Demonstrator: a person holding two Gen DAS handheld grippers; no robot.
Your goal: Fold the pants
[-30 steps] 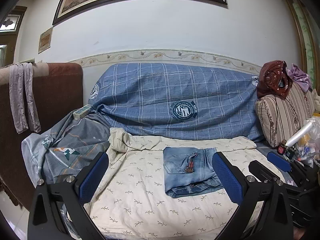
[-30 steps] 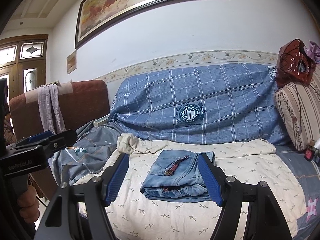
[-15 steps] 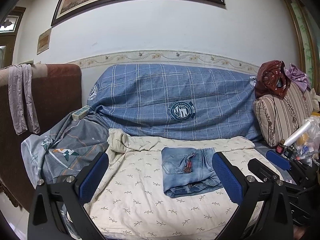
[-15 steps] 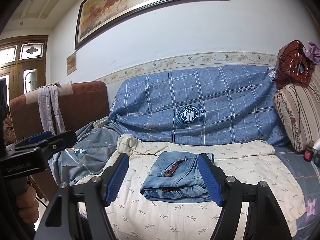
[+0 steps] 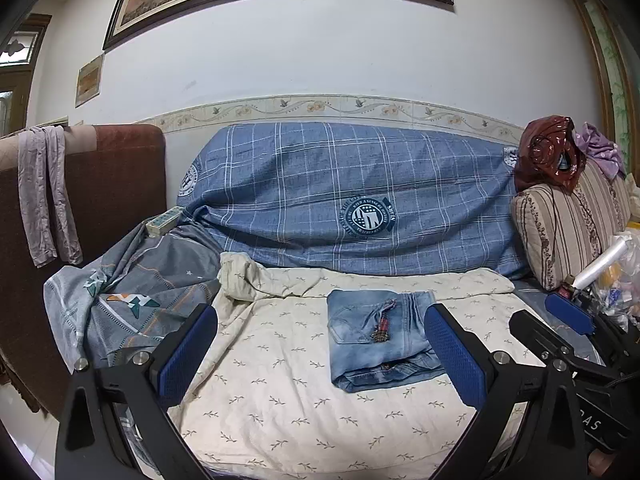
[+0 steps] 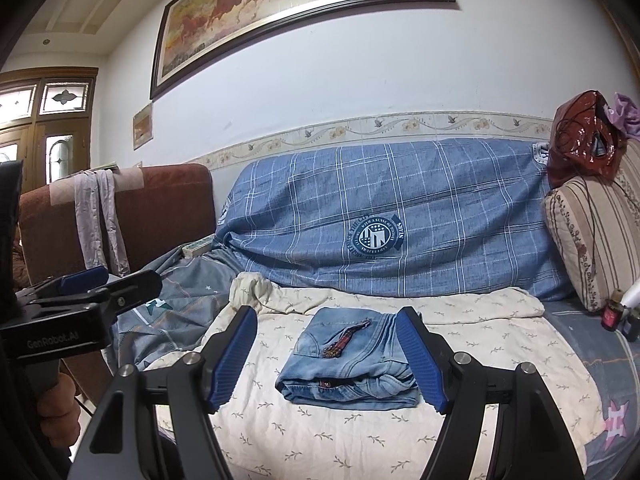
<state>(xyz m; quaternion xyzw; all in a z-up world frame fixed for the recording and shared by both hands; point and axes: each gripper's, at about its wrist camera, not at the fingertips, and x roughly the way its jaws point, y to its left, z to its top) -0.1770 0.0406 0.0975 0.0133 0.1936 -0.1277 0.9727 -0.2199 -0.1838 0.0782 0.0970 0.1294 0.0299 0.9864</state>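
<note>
Light blue denim pants (image 5: pixel 374 336) lie folded into a compact rectangle on the cream leaf-print sheet (image 5: pixel 280 392) of the sofa seat; they also show in the right wrist view (image 6: pixel 348 360). A small red-brown tag lies on top of them. My left gripper (image 5: pixel 320 356) is open and empty, held back from the sofa edge. My right gripper (image 6: pixel 328 360) is open and empty, also held back, with the pants seen between its fingers. Neither gripper touches the pants.
A blue plaid cover (image 5: pixel 352 196) drapes the sofa back. A grey patterned sheet (image 5: pixel 132 288) lies bunched at the left beside a brown armchair (image 5: pixel 104 184). A striped cushion (image 5: pixel 568 224) with a red-brown bag on top stands at the right, with bottles and plastic below.
Both grippers have drawn back a little from the sofa and stayed open. The folded pants have not moved.
</note>
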